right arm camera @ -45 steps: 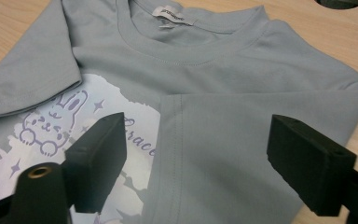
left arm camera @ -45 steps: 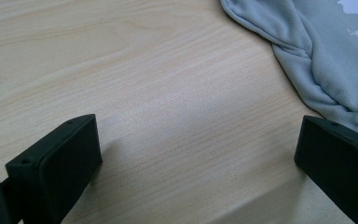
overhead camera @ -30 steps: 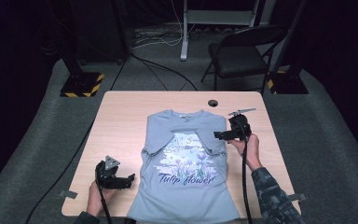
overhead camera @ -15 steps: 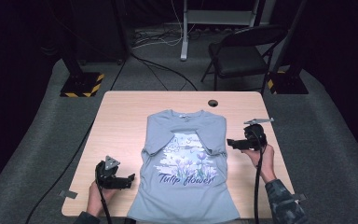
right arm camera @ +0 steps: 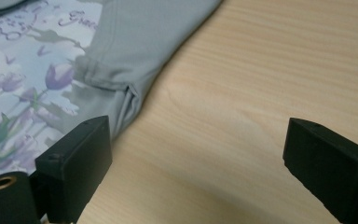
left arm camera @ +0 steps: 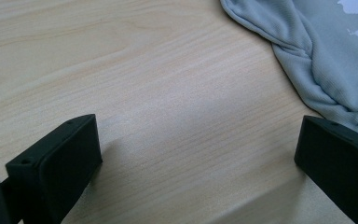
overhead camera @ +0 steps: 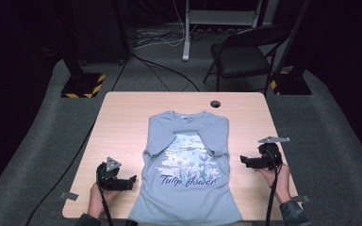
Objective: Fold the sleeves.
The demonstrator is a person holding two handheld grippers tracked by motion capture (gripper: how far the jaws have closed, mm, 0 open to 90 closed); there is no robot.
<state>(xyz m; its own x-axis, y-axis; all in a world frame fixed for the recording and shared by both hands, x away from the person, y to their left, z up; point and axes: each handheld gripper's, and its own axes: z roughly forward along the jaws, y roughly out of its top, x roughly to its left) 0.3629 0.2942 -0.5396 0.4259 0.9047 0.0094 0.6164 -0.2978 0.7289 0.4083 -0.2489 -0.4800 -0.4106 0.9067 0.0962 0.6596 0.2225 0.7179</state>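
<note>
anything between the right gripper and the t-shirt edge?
Nothing visible. The right gripper sits on bare table beside the t-shirt, jaws open. In the right gripper view only wood lies between its jaws and the folded sleeve. The left gripper is likewise unobstructed.

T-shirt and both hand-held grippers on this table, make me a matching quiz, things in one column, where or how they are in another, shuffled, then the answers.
Things:
1. T-shirt
2. left hand-held gripper
3. right hand-held gripper
4. folding chair

Places or states:
A. open, beside the right folded sleeve
B. on the floor beyond the table
C. flat, sleeves folded in, print up
D. open, off the shirt's left edge

Pairs: 1-C, 2-D, 3-A, 4-B
</note>
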